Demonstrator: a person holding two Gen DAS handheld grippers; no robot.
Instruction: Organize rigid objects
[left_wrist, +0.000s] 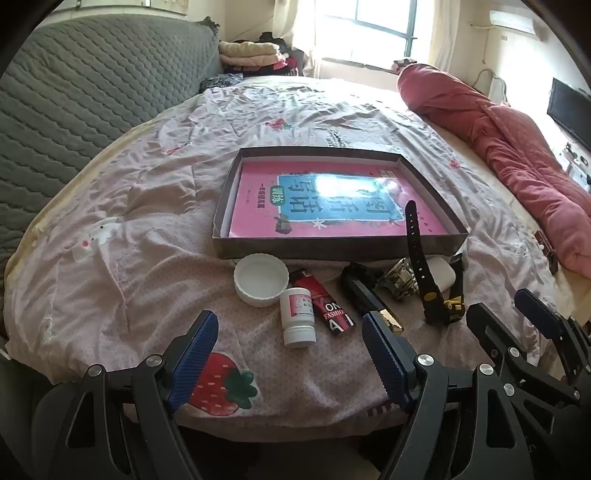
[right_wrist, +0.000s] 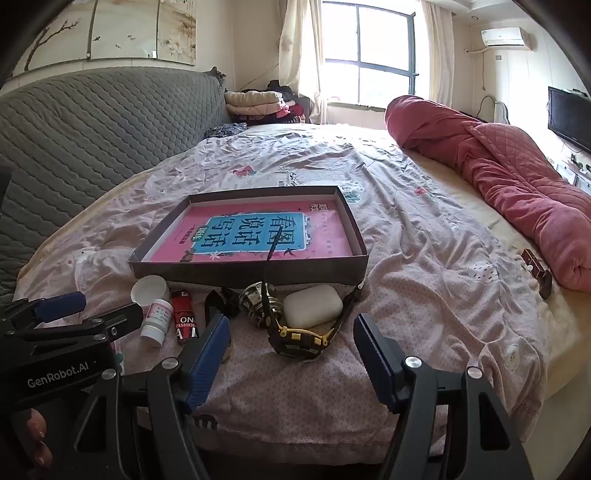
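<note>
We hover both grippers at the bed's near edge. Left gripper (left_wrist: 290, 354) has its fingers spread wide, empty, lined up on the white bottle (left_wrist: 298, 317); right gripper (right_wrist: 291, 363) gapes too, framing the watch (right_wrist: 299, 338). The row of items sits just near the shallow box (left_wrist: 332, 249), probably their destination.

The metal fitting (left_wrist: 400, 278) sits half hidden behind the watch (left_wrist: 436, 295) strap, the white case (left_wrist: 441, 271) shows only in part, and the small bottle's (right_wrist: 157, 319) label print is too small to read.
</note>
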